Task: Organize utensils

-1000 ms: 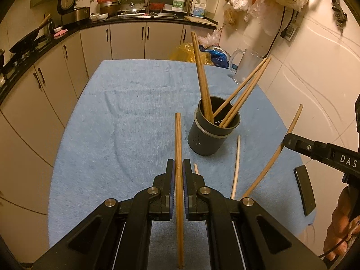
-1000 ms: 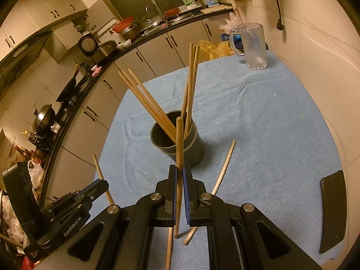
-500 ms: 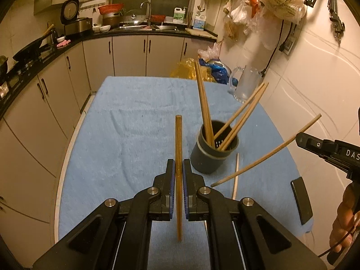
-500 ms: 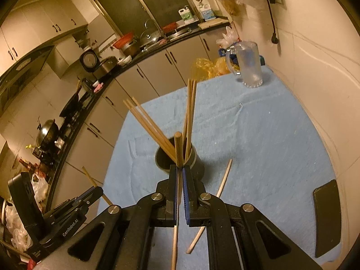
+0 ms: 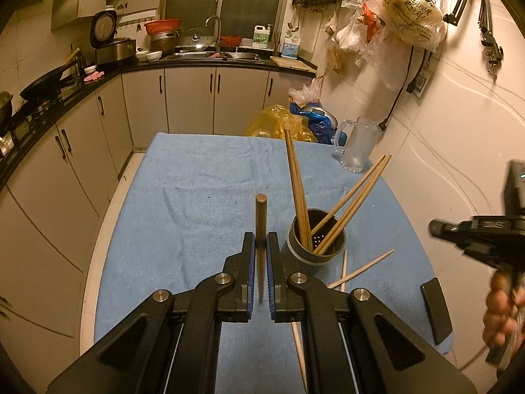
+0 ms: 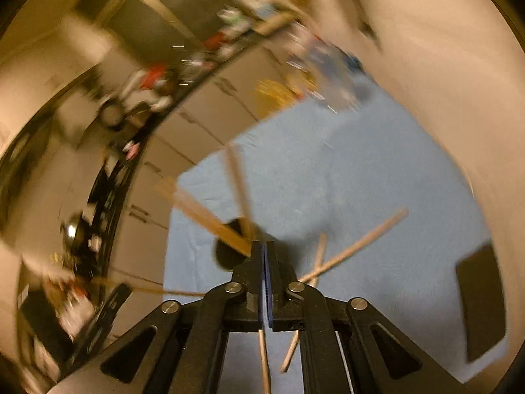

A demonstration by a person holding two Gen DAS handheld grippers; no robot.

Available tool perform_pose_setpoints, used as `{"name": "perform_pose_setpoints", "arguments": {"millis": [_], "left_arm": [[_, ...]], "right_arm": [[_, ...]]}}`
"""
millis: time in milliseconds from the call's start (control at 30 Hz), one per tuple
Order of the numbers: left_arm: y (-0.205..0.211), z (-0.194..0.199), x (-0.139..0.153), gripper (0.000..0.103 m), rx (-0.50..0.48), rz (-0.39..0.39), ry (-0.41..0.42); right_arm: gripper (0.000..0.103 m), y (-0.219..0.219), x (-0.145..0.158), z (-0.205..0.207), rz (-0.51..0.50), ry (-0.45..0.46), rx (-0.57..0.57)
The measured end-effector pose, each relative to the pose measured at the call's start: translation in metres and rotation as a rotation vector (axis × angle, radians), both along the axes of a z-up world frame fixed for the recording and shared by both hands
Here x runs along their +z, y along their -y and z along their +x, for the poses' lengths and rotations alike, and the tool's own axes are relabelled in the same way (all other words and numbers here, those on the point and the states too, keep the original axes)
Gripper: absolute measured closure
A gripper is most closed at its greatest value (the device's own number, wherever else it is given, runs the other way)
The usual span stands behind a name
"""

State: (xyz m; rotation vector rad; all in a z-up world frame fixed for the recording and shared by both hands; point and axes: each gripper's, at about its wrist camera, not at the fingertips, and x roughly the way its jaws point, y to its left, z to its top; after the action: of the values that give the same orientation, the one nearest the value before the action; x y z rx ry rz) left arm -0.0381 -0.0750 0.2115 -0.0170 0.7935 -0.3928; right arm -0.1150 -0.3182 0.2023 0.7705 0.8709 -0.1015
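Observation:
A dark round holder (image 5: 315,246) stands on the blue cloth (image 5: 210,190) with several wooden chopsticks leaning in it. My left gripper (image 5: 261,246) is shut on one chopstick (image 5: 261,229), held upright just left of the holder. Loose chopsticks (image 5: 361,267) lie crossed on the cloth right of the holder. The right gripper (image 5: 459,233) shows at the right edge, raised. The right wrist view is blurred: my right gripper (image 6: 264,249) has its jaws together above the holder (image 6: 229,249), with a thin stick (image 6: 264,358) below the jaws and loose chopsticks (image 6: 354,246) on the cloth.
A glass mug (image 5: 356,146) stands at the far right corner of the table. A black flat object (image 5: 434,308) lies at the right edge. Plastic bags (image 5: 288,124) sit behind the table. Kitchen cabinets (image 5: 65,151) run along the left; a tiled wall is on the right.
Both grippers rose and pulled back. The chopstick the right gripper held out above the table now lies on the cloth by the holder. The right wrist view has gone blurred.

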Motion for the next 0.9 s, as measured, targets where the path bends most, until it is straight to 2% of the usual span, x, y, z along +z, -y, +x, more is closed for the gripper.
{"name": "perform_pose_setpoints", "arguments": {"millis": [33,133,200,267,500,633,667,800,900], "left_arm": [[0.001,0.001,0.0,0.097,0.001,0.002,-0.001],[0.002,0.003,0.001,0.097,0.005,0.004,-0.003],[0.003,0.004,0.001,0.097,0.013,0.004,-0.007],[0.003,0.005,-0.001,0.097,0.019,0.006,-0.01],[0.002,0.007,-0.006,0.097,0.053,0.016,-0.016],[-0.003,0.009,-0.009,0.097,0.071,0.019,-0.022],[-0.003,0.01,-0.009,0.097,0.078,0.02,-0.021],[-0.008,0.011,-0.011,0.097,0.095,0.017,-0.024],[-0.009,0.013,-0.014,0.097,0.1,0.014,-0.028]], "right_arm": [[0.092,0.017,-0.018,0.005,0.053,-0.071,-0.033],[0.068,0.047,-0.058,0.016,0.14,-0.207,-0.095],[0.068,0.063,-0.084,0.018,0.182,-0.286,-0.17],[0.068,0.075,-0.107,0.027,0.211,-0.344,-0.198],[0.068,0.09,-0.15,0.068,0.12,-0.484,-0.211],[0.074,0.091,-0.168,0.08,0.084,-0.589,-0.227],[0.076,0.09,-0.166,0.082,0.052,-0.588,-0.227],[0.086,0.078,-0.163,0.105,-0.082,-0.643,-0.14],[0.093,0.064,-0.159,0.117,-0.185,-0.644,-0.009]]}}
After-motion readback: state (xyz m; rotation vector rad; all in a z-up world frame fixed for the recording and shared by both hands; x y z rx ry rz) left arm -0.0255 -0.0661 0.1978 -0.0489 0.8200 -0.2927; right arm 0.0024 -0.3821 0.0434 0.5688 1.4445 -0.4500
